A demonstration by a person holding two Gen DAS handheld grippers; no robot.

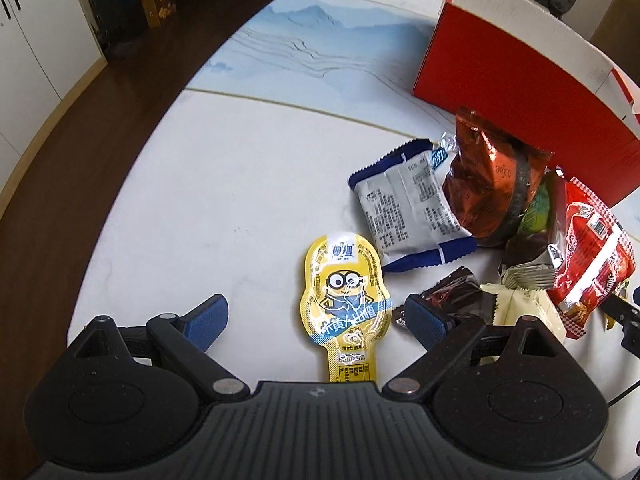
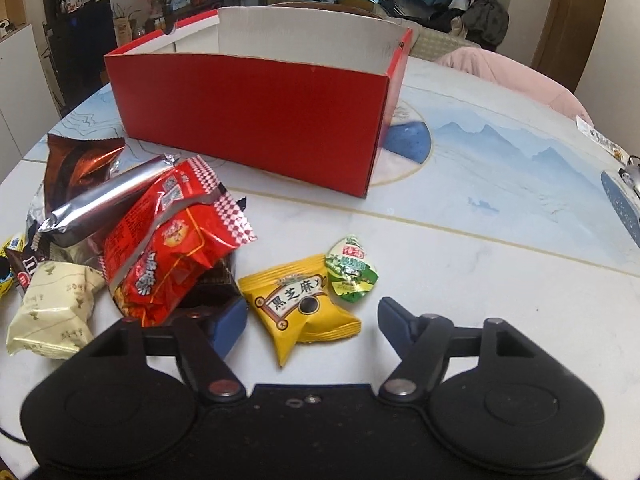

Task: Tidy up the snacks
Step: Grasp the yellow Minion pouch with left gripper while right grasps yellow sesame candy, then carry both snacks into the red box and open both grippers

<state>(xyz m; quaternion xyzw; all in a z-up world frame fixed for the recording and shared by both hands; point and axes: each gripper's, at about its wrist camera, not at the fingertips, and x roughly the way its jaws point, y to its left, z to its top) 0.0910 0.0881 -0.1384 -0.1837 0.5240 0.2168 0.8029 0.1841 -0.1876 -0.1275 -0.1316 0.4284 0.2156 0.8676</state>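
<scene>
While both grippers hung over it, the worktop (image 2: 480, 208) showed white marble with a pale blue mountain print and thin gold lines. A red box (image 2: 256, 124), open-topped and white inside, stood toward its far side, and a heap of snacks lay just in front of the box.

Only the left view showed dark wood floor and white cabinets (image 1: 24, 44) past the worktop's curved edge, plus a yellow pouch (image 1: 344, 300) with a cartoon figure lying between the left gripper (image 1: 316, 320) and its wide-apart jaws, untouched. A blue-and-white packet (image 1: 404, 208) lay beyond it, beside a brown foil bag (image 1: 484, 176).

Only the right view showed windows, shelves and a pink chair back (image 2: 520, 76). There the right gripper (image 2: 308, 320) had its jaws apart around a yellow sesame packet (image 2: 300, 308), not pressing it; a green sachet (image 2: 352, 272) lay just beyond.
</scene>
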